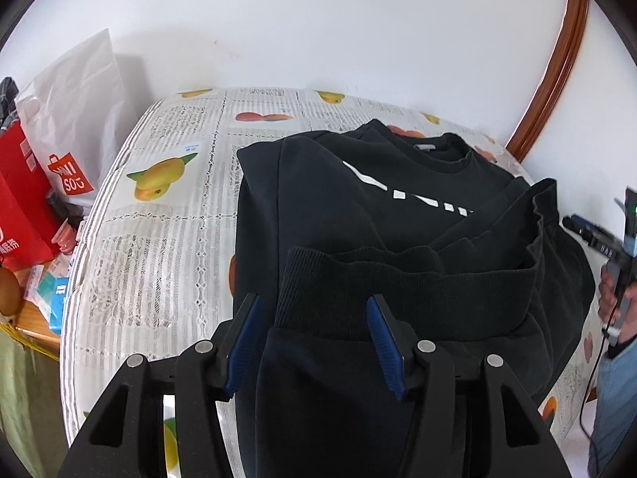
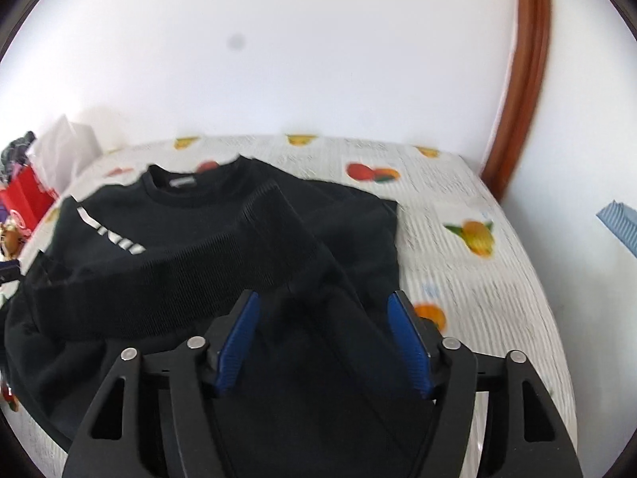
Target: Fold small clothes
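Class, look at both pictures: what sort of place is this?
Probably a room in a home: a table with a fruit-print tablecloth, shopping bags against a white wall, and a black sweatshirt being folded.

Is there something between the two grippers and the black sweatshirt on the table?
Nothing visible. The left gripper and the right gripper, both open, are already directly over the black sweatshirt, its fabric lying between their fingers.

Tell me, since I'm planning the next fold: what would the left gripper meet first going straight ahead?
Most likely the ribbed hem of the black sweatshirt, which lies between the left gripper fingers already; depth is unclear.
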Demonstrator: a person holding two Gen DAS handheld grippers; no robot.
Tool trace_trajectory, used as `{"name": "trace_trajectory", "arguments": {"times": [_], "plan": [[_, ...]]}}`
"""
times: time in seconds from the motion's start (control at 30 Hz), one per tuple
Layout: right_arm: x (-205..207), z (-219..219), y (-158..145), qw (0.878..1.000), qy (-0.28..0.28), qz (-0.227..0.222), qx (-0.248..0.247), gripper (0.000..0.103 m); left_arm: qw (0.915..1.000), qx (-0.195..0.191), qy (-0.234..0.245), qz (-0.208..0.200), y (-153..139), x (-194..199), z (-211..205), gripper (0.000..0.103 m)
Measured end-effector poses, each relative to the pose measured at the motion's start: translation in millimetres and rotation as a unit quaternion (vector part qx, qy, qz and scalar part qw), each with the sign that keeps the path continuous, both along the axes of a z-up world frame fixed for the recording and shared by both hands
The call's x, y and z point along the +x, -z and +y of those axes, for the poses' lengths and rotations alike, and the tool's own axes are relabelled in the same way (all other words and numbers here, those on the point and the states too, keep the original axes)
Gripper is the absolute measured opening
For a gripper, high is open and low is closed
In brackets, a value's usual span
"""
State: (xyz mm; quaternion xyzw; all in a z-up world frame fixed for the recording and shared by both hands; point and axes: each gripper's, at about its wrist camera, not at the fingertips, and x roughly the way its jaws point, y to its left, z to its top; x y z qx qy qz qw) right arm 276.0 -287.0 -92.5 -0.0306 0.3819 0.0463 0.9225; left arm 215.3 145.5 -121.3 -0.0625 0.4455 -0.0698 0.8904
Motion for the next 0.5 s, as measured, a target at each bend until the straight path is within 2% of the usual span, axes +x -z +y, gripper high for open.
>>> {"name": "trace_trajectory", "arguments": {"times": [0.13, 0.3, 0.37, 0.4, 0.43, 0.47, 0.5], "plan": [[27.1, 4.4, 3.0, 0.999, -0.037, 0.019, 0.027, 0.067, 0.9997, 0.004, 0.005, 0.025, 8.1, 9.7, 2.6, 0.051], [54.7, -1.5, 12.3, 0.995, -0.055, 0.043, 0.073, 0.067, 0.9976, -0.052, 0.017, 0.044, 15.8, 14.6, 18.0, 0.051], [64.6, 0.8, 20.2, 0.991, -0.076, 0.061, 0.096, 0.067, 0.9964, -0.068, 0.021, 0.046, 17.8, 15.1, 18.5, 0.040], [67.8, 3.1, 23.9, 0.991, -0.075, 0.067, 0.094, 0.064, 0.9963, -0.069, 0.023, 0.047, 17.9, 14.6, 17.0, 0.039], [69.8, 7.0, 28.2, 0.992, -0.070, 0.071, 0.081, 0.059, 0.9970, -0.061, 0.019, 0.043, 16.9, 13.3, 15.3, 0.033], [69.6, 9.6, 31.0, 0.992, -0.069, 0.073, 0.072, 0.047, 0.9982, -0.042, 0.015, 0.039, 15.2, 11.2, 12.6, 0.019], [69.0, 11.8, 33.1, 0.993, -0.064, 0.073, 0.064, 0.039, 0.9992, -0.020, 0.011, 0.033, 12.9, 8.5, 9.9, 0.014]]}}
